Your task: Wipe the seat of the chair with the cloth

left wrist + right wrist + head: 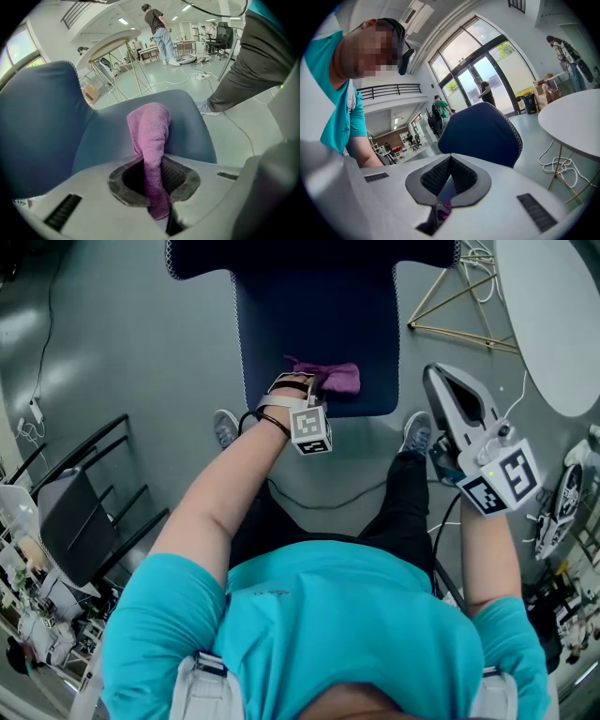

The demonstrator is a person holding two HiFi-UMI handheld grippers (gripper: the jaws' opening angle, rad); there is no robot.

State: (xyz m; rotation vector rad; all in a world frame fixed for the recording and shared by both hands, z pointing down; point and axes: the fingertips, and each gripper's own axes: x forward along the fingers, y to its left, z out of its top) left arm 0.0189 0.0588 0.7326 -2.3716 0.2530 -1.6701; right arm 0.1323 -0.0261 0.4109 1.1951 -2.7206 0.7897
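Note:
The dark blue chair seat (314, 324) lies ahead of me, its backrest (37, 117) rising at the left of the left gripper view. A purple cloth (330, 377) rests on the seat near its front edge. My left gripper (298, 382) is shut on the cloth (151, 136), which stands up as a fold from between the jaws (154, 173) over the seat (108, 136). My right gripper (436, 381) hangs off the chair to the right, above the floor, jaws together and holding nothing. In the right gripper view (450, 180) it faces the chair's backrest (480, 131).
A white round table (553, 315) on gold wire legs (459, 306) stands right of the chair. A black chair (80, 512) sits at the left. A cable (328, 502) crosses the floor by my shoes (225, 427). A person (159, 30) stands far off.

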